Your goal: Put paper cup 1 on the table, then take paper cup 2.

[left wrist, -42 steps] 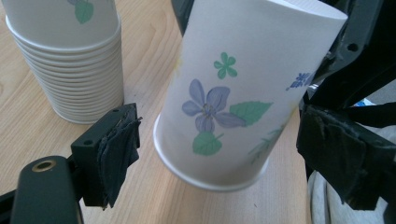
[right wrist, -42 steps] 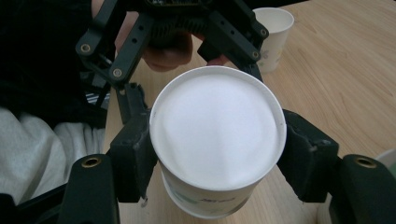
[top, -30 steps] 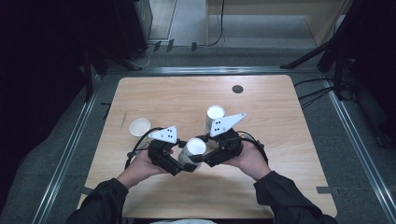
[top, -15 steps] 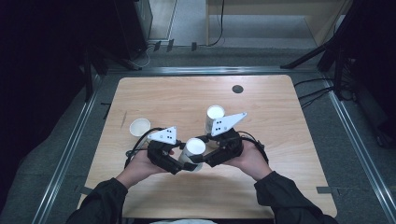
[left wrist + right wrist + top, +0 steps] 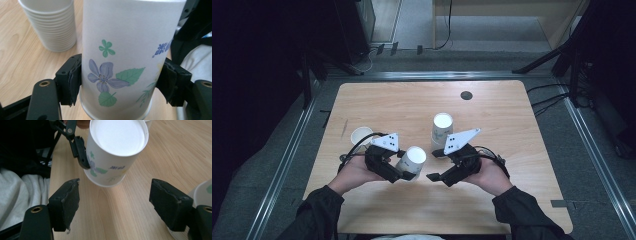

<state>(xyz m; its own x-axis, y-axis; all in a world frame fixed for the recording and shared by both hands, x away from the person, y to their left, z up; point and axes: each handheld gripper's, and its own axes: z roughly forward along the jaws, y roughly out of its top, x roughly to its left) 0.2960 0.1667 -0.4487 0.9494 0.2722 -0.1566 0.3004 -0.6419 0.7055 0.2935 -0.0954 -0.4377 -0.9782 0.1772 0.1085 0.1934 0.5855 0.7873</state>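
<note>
A white paper cup with a blue and green flower print stands tilted just over the wooden table, its open mouth upward. My left gripper is shut on its lower wall, one pad on each side. In the right gripper view the left gripper's far fingertip presses the cup's side. My right gripper is open a short way to the cup's right, with bare table between its jaws.
A stack of matching cups stands just beyond my right gripper. A single white cup sits behind my left hand. A dark round grommet lies near the table's far edge.
My right gripper has drawn back a little to the right, off the cup. The left gripper keeps hold of the cup and has shifted slightly left.
</note>
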